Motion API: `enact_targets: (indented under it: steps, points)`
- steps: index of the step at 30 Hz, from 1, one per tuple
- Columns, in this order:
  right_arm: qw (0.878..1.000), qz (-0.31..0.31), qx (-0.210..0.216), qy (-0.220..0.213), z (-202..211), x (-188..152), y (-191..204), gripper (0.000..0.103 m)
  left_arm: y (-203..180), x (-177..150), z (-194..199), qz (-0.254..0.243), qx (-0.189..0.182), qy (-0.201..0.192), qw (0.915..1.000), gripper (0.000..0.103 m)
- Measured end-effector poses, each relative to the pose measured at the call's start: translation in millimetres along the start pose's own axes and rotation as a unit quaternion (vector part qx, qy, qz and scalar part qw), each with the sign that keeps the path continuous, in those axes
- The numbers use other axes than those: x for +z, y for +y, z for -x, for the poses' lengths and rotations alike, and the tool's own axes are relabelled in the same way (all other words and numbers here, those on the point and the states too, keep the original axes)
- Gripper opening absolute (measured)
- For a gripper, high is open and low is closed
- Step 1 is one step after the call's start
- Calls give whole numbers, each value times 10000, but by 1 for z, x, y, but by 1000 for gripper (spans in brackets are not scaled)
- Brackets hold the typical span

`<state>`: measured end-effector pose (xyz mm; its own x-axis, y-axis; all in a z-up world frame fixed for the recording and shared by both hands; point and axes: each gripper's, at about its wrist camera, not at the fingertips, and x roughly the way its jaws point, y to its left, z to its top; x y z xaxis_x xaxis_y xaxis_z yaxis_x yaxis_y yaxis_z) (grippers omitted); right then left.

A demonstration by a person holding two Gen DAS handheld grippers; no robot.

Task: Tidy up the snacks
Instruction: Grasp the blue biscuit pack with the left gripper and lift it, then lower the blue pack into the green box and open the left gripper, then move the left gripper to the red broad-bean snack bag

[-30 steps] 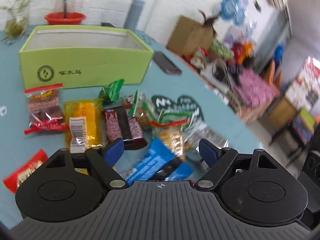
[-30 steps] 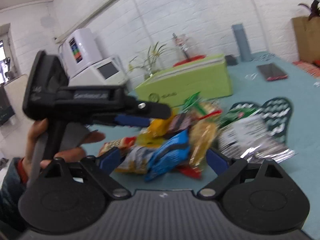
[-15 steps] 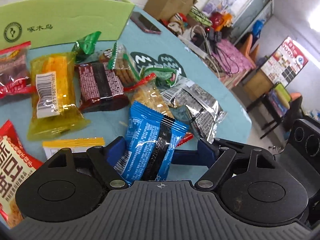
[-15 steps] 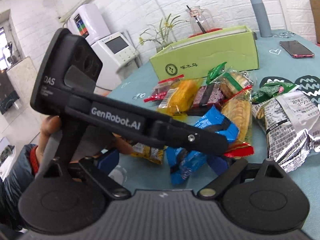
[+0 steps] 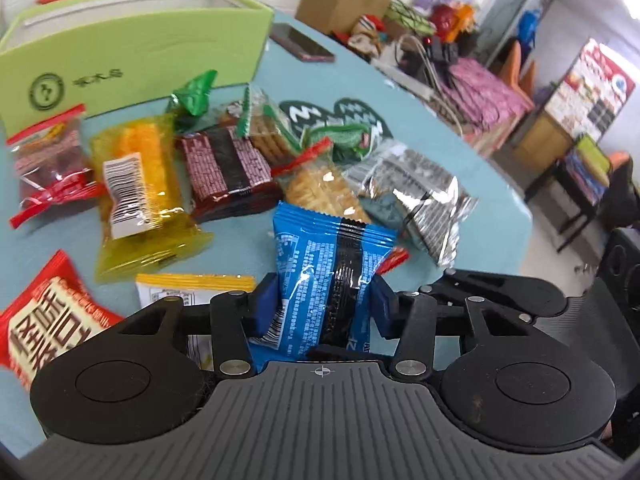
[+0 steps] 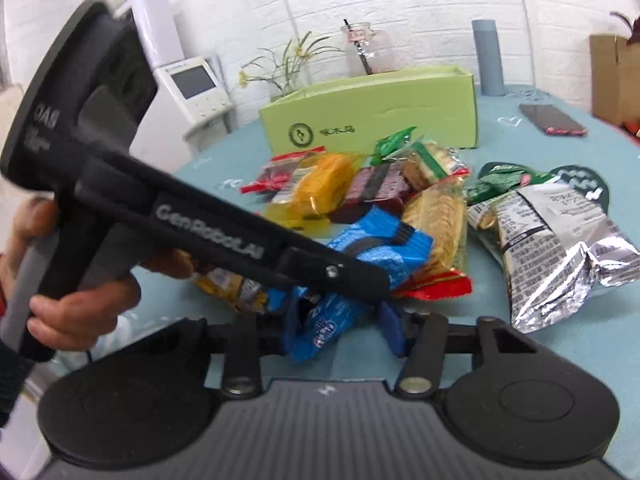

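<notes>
Left wrist view shows the blue snack packet (image 5: 328, 276) at 6 o'clock, pinched between the two blue pads of the left gripper (image 5: 322, 304), which is clenched on it. At 9 o'clock from the packet lies a yellow packet (image 5: 140, 196), at 11 o'clock a dark red packet (image 5: 228, 168), and at 2 o'clock a silver bag (image 5: 416, 196). The green box (image 5: 132, 52) stands at 11 o'clock, farther back on the teal table (image 5: 240, 240). In the right wrist view, the right gripper (image 6: 344, 328) is also closed around the same blue packet, just under the left gripper, which a hand (image 6: 80, 296) holds at 9 o'clock.
</notes>
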<state>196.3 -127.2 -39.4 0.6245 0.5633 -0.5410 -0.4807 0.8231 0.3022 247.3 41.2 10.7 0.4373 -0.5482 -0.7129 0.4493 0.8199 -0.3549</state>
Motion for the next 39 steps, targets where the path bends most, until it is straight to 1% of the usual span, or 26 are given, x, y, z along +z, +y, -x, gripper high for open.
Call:
enact_targets:
  steps: [2, 5, 7, 9, 13, 15, 17, 19, 21, 22, 23, 24, 25, 26, 27, 28, 30, 31, 34, 35, 37, 38, 39]
  points:
    - [9998, 113, -10, -192, 10, 13, 4, 55, -1, 6, 14, 152, -107, -268, 9995, 28]
    - [9984, 346, 9, -454, 17, 39, 6, 58, 1, 27, 31, 316, -213, -613, 9974, 29]
    - [9971, 492, 29, -577, 11, 64, 2, 59, 4, 50, 37, 347, -192, -815, 9959, 29]
    - [9953, 714, 1, -649, -1, 92, -4, 59, 10, 79, 38, 374, -88, -1005, 9942, 29]
    - [9917, 1093, -98, -663, -39, 155, -21, 59, 31, 149, 27, 402, 212, -1260, 9910, 29]
    - [9910, 1193, -128, -588, -66, 187, -35, 59, 45, 184, 16, 462, 323, -1299, 9899, 29]
    - [9926, 1142, -75, -416, -93, 213, -51, 60, 59, 213, 0, 516, 391, -1248, 9901, 29]
    - [9942, 1054, -19, -195, -123, 232, -70, 61, 78, 236, -22, 611, 509, -1149, 9902, 29]
    - [9955, 944, 6, 35, -150, 242, -87, 61, 94, 251, -46, 602, 623, -1028, 9909, 28]
    - [9956, 927, -11, 130, -161, 244, -93, 61, 102, 255, -57, 610, 652, -980, 9912, 29]
    - [9953, 954, -100, 140, -172, 245, -100, 67, 109, 258, -65, 634, 672, -949, 9912, 32]
    - [9951, 958, -176, 148, -177, 244, -106, 72, 116, 258, -75, 649, 696, -938, 9910, 39]
    - [9950, 961, -243, 116, -178, 243, -110, 79, 120, 257, -77, 653, 726, -984, 9904, 42]
    - [9949, 971, -286, 38, -173, 242, -113, 79, 123, 256, -76, 654, 774, -1063, 9892, 47]
    - [9948, 972, -301, -37, -166, 241, -114, 79, 123, 253, -69, 653, 804, -1212, 9872, 52]
    - [9947, 969, -311, -150, -160, 241, -117, 81, 123, 250, -61, 658, 798, -1359, 9853, 54]
    - [9935, 1008, -345, -407, -140, 241, -113, 88, 117, 246, -42, 662, 791, -1563, 9823, 56]
    - [9925, 1037, -365, -530, -128, 240, -110, 95, 112, 242, -31, 639, 783, -1653, 9810, 56]
    - [9893, 1132, -292, -867, -85, 232, -93, 95, 92, 224, 4, 578, 737, -1906, 9772, 64]
    - [9885, 1153, -240, -949, -73, 228, -86, 95, 85, 217, 15, 548, 723, -1984, 9759, 68]
    - [9867, 1191, -133, -1096, -48, 216, -69, 95, 68, 197, 39, 464, 759, -2119, 9732, 69]
    - [9861, 1207, -82, -1135, -39, 209, -62, 103, 61, 184, 50, 421, 763, -2176, 9721, 71]
    - [9853, 1226, -20, -1191, -29, 200, -54, 103, 55, 172, 60, 391, 760, -2212, 9715, 76]
